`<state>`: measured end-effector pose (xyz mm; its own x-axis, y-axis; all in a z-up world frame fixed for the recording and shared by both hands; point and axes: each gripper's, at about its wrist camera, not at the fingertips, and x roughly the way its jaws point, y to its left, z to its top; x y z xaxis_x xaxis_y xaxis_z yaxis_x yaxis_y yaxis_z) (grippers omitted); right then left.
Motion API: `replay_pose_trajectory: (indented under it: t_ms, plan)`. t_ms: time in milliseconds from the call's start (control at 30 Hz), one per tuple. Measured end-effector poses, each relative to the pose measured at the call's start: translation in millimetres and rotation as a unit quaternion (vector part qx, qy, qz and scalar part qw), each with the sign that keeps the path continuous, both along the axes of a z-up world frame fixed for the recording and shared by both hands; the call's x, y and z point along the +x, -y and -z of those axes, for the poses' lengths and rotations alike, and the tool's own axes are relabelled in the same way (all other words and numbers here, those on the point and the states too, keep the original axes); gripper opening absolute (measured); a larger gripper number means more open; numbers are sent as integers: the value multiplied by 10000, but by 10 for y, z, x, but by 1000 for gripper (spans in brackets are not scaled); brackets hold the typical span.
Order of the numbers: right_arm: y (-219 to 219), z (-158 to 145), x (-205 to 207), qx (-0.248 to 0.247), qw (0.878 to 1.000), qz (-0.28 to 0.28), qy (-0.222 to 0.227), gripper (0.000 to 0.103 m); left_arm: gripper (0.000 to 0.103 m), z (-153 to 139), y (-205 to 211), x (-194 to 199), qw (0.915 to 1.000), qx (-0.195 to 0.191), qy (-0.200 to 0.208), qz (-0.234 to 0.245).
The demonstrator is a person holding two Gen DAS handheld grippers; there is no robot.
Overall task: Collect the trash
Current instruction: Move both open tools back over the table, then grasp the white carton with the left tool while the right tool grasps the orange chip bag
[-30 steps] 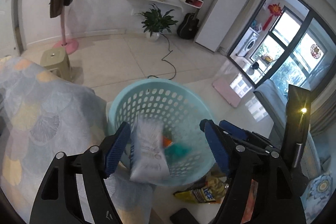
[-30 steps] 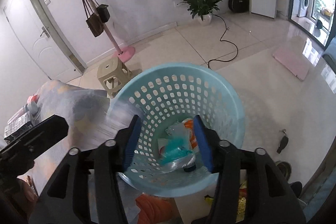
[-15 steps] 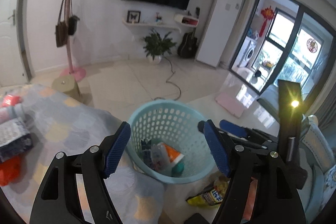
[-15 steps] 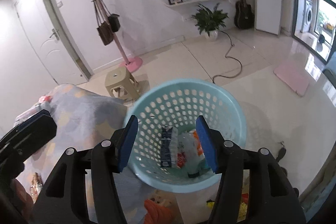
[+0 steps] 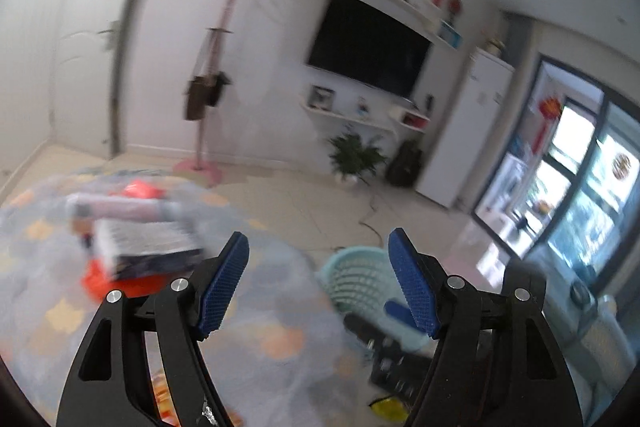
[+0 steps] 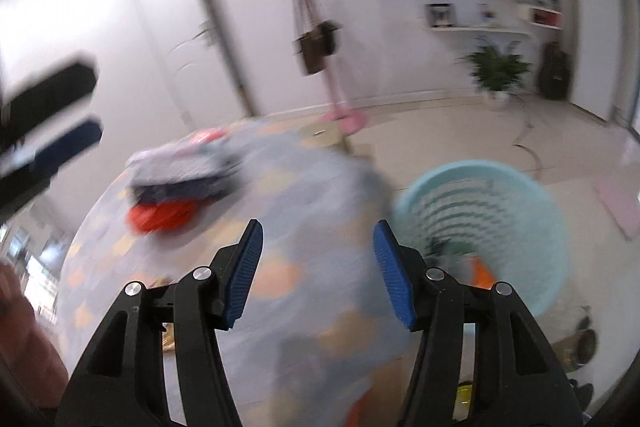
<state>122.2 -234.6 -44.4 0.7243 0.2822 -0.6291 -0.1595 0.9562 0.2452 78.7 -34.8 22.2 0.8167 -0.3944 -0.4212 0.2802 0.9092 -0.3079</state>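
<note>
teal perforated basket (image 6: 520,187) with blurred wrappers

Both wrist views face the room; sharing table (image 5: 280,343) and basket (image 6: 532,195).

Left gripper (image 5: 320,289), right gripper (image 6: 318,271): black angular frames, silver screws, blue ribbed pads (image 5: 224,283).

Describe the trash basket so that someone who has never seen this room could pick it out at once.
Start at the round table under the blue-grey patterned cloth. On the tiled floor beside it, on the side toward the potted plant, stands the laundry-style basket. It is the only pale turquoise thing there, round, with perforated walls and wrappers already inside.
</note>
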Motion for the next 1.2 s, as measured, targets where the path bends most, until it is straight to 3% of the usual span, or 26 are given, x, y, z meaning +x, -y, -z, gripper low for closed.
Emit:
replay_pose_trajectory:
  t_ms: [333, 467, 633, 733, 833, 900, 1000, 1100, 1200]
  plan:
    - [-1204, 417, -230, -168, 9858, -1597, -486, 58, 70, 90, -1225, -317, 9889, -357, -212, -1424]
    - [-1436, 545, -307, -472, 9811, -1790, -561, 69, 70, 153, -1430, -410, 9865, -371, -293, -1569]
    - [-1643, 721, -319, -799, 9731, -2031, -740, 74, 70, 288, -1478, -456, 9864, -288, -457, -1549]
    - [-1771, 750, -451, -1359, 9684, -2042, -440, 73, 70, 385, -1523, -469, 9866, -284, -547, -1513]
    - [-1783, 749, -452, -1324, 9695, -2023, -411, 61, 70, 453, -1521, -448, 9862, -299, -624, -1506]
    - [-1738, 724, -442, -1300, 9715, -1947, -372, 38, 70, 474, -1509, -437, 9863, -264, -639, -1498]
    - [-1676, 715, -419, -1175, 9731, -1946, -366, 17, 70, 488, -1482, -426, 9863, -206, -666, -1498]
    - [-1607, 702, -392, -882, 9751, -1995, -398, 7, 70, 496, -1461, -349, 9867, -154, -703, -1455]
    - [-1556, 668, -377, -845, 9779, -1888, -316, 6, 70, 479, -1391, -254, 9884, -20, -691, -1350]
